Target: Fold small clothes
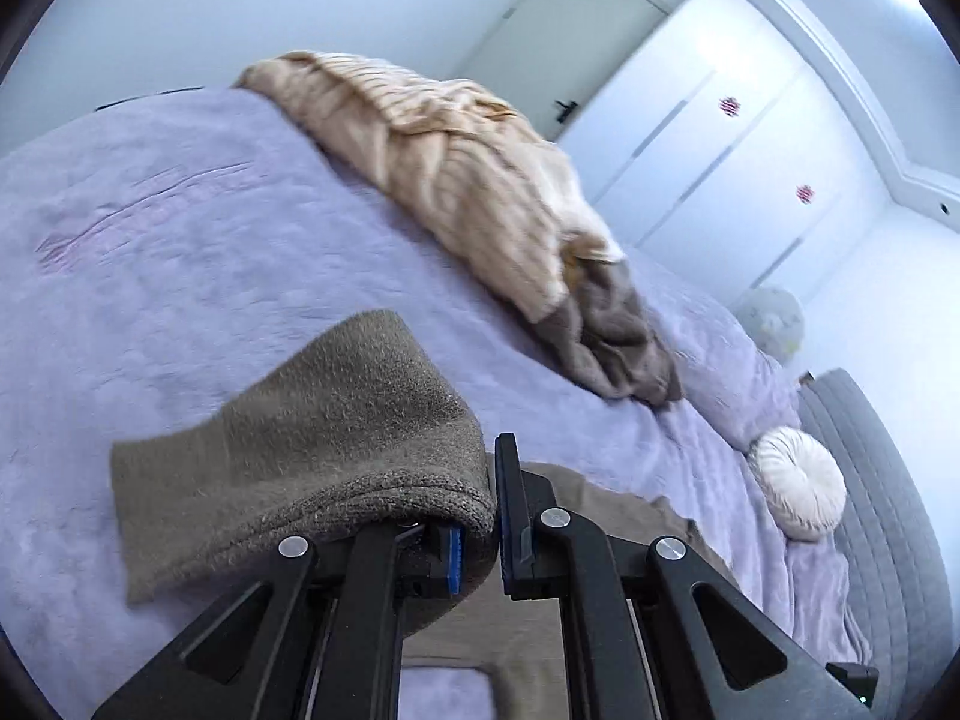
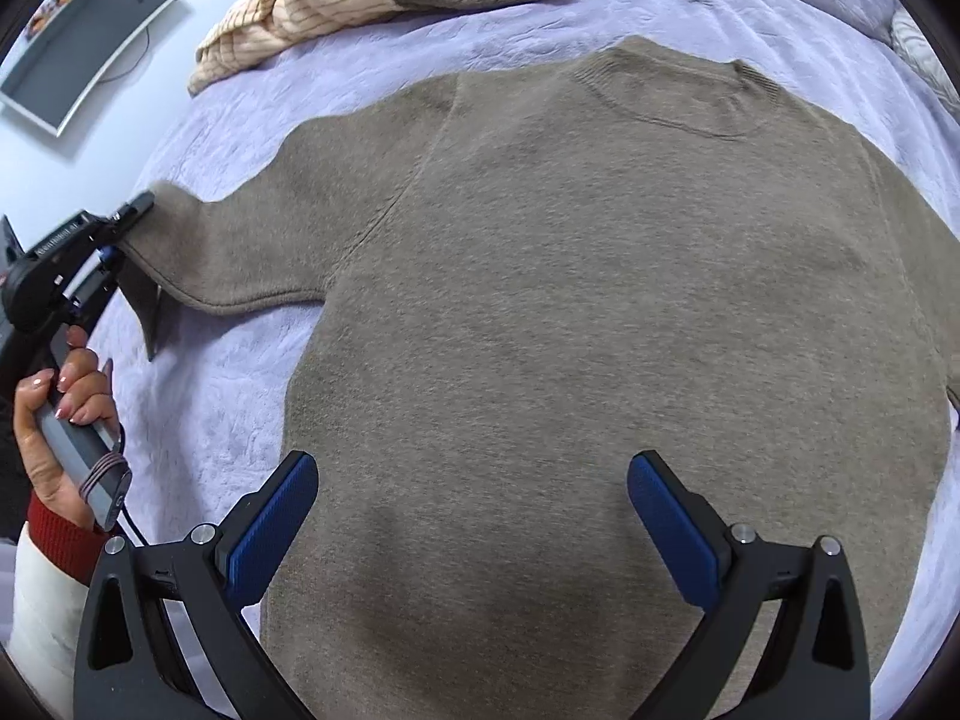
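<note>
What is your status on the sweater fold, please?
Left gripper shut on sleeve. Right gripper open above sweater. Sweater flat on bed. Clothes pile beyond, apart.

Taupe knit sweater (image 2: 600, 312) spread flat on lilac bedspread (image 2: 228, 420), crew neck at far side, body smooth, hem toward near edge. One sleeve (image 2: 240, 252) stretched straight out sideways, its cuff (image 1: 312, 438) lifted off the bed, folded over and pinched at the end. Crumpled pile of cream ribbed knit and brown-grey garment (image 1: 480, 192) lies well apart beyond the neckline, unfolded
</note>
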Demonstrator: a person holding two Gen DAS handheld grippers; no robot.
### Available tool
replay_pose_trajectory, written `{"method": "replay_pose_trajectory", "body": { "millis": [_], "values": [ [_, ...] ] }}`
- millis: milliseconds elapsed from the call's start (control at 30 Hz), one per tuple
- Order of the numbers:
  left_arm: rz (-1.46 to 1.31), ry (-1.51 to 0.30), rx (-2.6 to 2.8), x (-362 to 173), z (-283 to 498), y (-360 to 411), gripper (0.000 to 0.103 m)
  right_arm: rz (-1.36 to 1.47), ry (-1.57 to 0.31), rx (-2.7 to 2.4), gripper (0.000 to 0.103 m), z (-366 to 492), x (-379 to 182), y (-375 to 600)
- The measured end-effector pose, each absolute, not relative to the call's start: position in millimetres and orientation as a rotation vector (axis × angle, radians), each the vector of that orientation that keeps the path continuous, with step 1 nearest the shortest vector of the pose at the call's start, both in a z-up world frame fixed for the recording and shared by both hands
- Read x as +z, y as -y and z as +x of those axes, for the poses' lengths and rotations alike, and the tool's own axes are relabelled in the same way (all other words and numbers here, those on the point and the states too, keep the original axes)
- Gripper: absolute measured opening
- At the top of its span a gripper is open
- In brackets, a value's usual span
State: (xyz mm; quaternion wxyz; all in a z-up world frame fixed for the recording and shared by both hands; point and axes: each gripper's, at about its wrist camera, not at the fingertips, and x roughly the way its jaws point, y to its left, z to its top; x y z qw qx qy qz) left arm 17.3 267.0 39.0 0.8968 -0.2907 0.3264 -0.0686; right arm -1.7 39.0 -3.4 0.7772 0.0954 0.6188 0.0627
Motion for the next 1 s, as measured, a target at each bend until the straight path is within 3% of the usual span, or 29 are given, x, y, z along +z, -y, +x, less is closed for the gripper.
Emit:
{"method": "replay_pose_trajectory", "body": {
  "millis": [200,400,533,600,633,667,833,1000],
  "values": [
    [-0.466,-0.730,-0.386,60,46,-134,0.010,0.273,-1.292,0.059,0.103,-9,7,8],
    [-0.283,-0.877,-0.522,27,50,-8,0.010,0.359,-1.265,-0.061,0.103,-29,8,74],
    [-0.145,-0.962,-0.491,-6,40,37,0.011,0.445,-1.275,-0.147,0.103,-43,-4,120],
    [-0.109,-1.004,-0.470,-16,38,46,0.036,0.481,-1.283,-0.181,0.103,-49,-9,137],
    [-0.110,-1.013,-0.454,-21,35,42,0.062,0.488,-1.285,-0.191,0.103,-51,-11,141],
    [-0.109,-1.000,-0.426,-20,32,40,0.071,0.493,-1.286,-0.203,0.103,-52,-13,146],
    [-0.098,-1.002,-0.449,0,15,12,0.071,0.456,-1.271,-0.224,0.103,-48,-8,164],
    [-0.101,-0.957,-0.256,16,16,-65,0.072,0.268,-1.190,-0.115,0.103,-14,20,132]
  ]
}}
